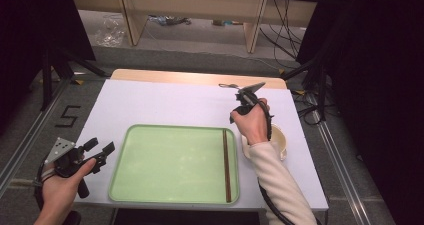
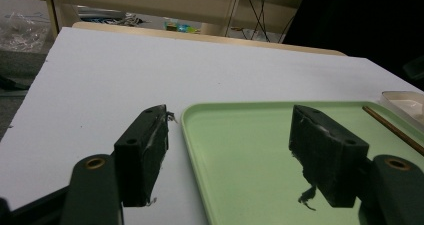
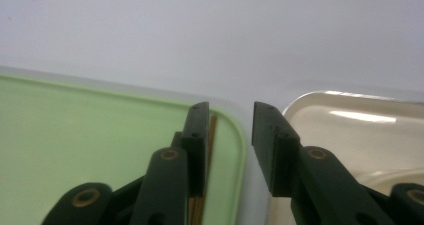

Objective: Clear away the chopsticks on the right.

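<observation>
A light green tray [image 1: 170, 160] lies on the white table near its front edge. A pair of brown chopsticks [image 1: 226, 165] lies along the tray's right side. My right gripper [image 3: 230, 115] hangs above the tray's far right corner with its jaws apart and nothing between them; the chopsticks [image 3: 212, 135] show just past its left jaw. A cream bowl [image 1: 281, 141] stands right of the tray, partly hidden by the right hand [image 1: 254, 124]. My left gripper [image 1: 100, 148] is held open at the tray's left edge [image 2: 192, 135], empty.
The white table top [image 1: 165, 102] stretches bare behind the tray. Beyond it are wooden shelf legs [image 1: 131, 15], cables on the floor and black stands at both sides. A floor marking [image 1: 67, 116] lies left of the table.
</observation>
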Demonstrator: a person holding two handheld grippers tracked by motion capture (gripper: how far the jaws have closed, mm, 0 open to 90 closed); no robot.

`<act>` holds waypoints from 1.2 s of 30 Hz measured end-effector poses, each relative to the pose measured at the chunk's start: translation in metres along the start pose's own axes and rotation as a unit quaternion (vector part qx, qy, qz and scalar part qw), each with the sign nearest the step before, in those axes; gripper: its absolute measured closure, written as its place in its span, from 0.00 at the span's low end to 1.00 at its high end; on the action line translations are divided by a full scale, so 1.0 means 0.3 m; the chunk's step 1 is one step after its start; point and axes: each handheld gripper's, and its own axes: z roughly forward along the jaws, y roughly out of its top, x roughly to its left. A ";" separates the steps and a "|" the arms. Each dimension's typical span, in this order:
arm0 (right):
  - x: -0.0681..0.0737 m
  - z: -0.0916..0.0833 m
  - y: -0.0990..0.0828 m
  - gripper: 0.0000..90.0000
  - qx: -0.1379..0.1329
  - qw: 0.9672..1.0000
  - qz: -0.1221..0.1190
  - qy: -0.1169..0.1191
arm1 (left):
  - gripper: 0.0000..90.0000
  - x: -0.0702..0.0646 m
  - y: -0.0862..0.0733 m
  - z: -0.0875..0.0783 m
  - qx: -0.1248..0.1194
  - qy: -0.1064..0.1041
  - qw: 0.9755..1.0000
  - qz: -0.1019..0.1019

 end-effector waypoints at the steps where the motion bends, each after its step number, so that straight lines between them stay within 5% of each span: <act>1: -0.012 -0.024 0.004 0.75 -0.011 1.000 -0.002 0.004 | 0.35 0.000 0.000 0.000 0.001 0.000 1.000 0.000; 2: -0.015 -0.049 0.006 0.74 -0.013 1.000 0.012 0.003 | 0.35 0.001 0.000 0.001 0.001 0.000 1.000 0.001; 4: -0.048 -0.089 0.009 0.73 -0.027 1.000 -0.007 -0.002 | 0.35 0.003 0.001 0.001 0.001 0.002 1.000 0.005; 7: -0.086 -0.145 0.008 0.72 -0.024 1.000 -0.003 -0.007 | 0.35 0.000 0.001 0.004 0.001 0.004 1.000 0.004; 13: -0.179 -0.208 0.005 0.71 -0.041 0.999 0.025 -0.016 | 0.35 0.001 -0.002 0.006 0.000 0.003 1.000 0.001; 19: -0.235 -0.195 0.004 0.70 -0.035 0.999 0.027 -0.019 | 0.35 -0.004 -0.002 0.002 0.003 0.004 1.000 -0.001; 20: -0.231 -0.194 0.005 0.69 -0.029 0.999 0.041 -0.016 | 0.35 -0.001 -0.001 0.001 0.003 0.003 1.000 0.003; 26: -0.257 -0.188 0.007 0.69 -0.033 0.999 0.027 -0.017 | 0.35 -0.003 -0.002 0.003 0.004 0.000 1.000 -0.002; 36: -0.268 -0.193 0.003 0.69 -0.037 0.998 0.042 -0.016 | 0.35 -0.005 0.000 0.006 0.005 -0.001 1.000 0.002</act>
